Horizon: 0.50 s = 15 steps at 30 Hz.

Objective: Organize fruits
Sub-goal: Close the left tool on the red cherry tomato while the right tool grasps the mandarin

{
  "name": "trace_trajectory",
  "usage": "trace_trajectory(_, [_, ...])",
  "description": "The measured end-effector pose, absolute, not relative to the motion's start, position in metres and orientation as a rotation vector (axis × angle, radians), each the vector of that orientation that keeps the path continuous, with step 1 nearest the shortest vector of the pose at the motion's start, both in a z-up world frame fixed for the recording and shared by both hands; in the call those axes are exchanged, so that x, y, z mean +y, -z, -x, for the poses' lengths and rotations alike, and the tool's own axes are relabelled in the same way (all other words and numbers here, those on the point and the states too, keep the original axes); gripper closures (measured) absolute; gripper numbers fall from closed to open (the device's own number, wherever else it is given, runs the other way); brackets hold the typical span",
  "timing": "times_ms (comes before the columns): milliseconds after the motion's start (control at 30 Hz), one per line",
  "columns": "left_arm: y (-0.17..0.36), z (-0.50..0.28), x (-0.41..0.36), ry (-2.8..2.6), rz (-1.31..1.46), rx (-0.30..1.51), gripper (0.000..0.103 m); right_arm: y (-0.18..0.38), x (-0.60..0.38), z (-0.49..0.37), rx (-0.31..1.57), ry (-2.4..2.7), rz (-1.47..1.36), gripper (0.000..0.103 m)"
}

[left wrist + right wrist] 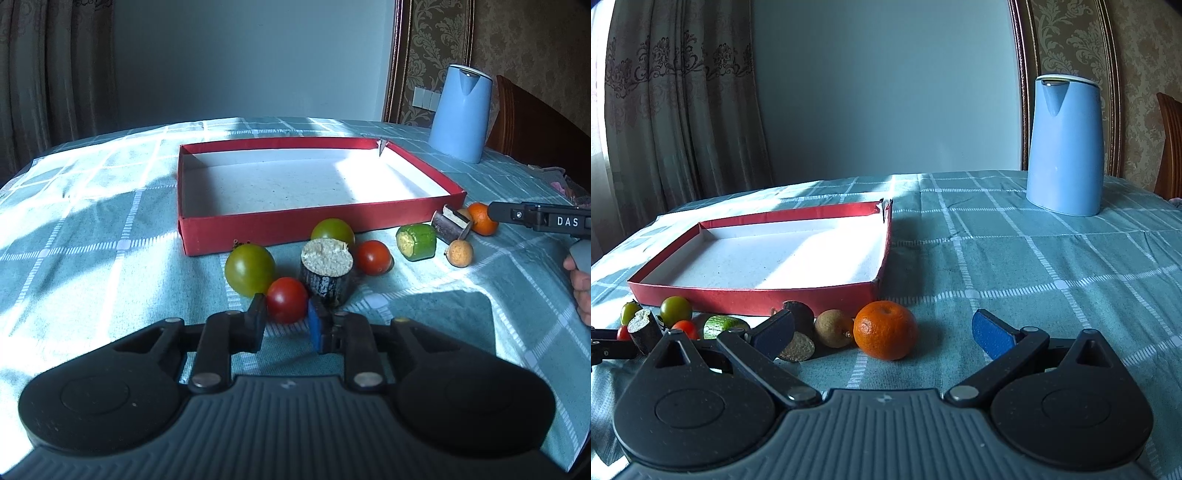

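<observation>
An empty red box (295, 225) (757, 293) with a white floor lies on the checked cloth. Fruits lie in a row before it. My left gripper (286, 321) is open, its fingers on either side of a red tomato (286, 299), whether touching I cannot tell. Nearby are two green tomatoes (249, 269) (332, 230), a dark sugarcane piece (327, 275), a second red tomato (373, 256) and a green piece (415, 242). My right gripper (882, 332) is wide open, with an orange mandarin (885, 329) (482, 218) between its fingertips. A brown round fruit (833, 326) lies left of the mandarin.
A blue kettle (460, 112) (1065, 146) stands at the back right. A wooden chair (535, 122) is behind it. Curtains hang at the left. A second dark cane piece (450, 223) and a tan round fruit (460, 253) lie near the box's right corner.
</observation>
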<state>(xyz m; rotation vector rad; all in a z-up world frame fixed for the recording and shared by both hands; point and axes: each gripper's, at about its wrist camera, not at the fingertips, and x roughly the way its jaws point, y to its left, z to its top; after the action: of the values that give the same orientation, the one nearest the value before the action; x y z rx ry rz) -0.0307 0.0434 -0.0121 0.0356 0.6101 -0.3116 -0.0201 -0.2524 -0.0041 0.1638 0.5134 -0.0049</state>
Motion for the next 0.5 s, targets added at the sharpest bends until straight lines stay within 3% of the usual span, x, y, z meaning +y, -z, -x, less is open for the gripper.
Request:
trace_trajectory(300, [0.013,0.032,0.042,0.301,-0.037,0.593,0.082,0.006,-0.239,0.043,0.528,-0.092,-0.064,0.001])
trace_trajectory(433, [0.013,0.034,0.045,0.312,-0.021,0.589,0.083,0.01,-0.235,0.047,0.546,-0.109,-0.024,0.013])
trace_trajectory(500, [0.013,0.034,0.045,0.314,-0.017,0.589,0.083,0.01,-0.24,0.043,0.549,-0.074,-0.029,0.014])
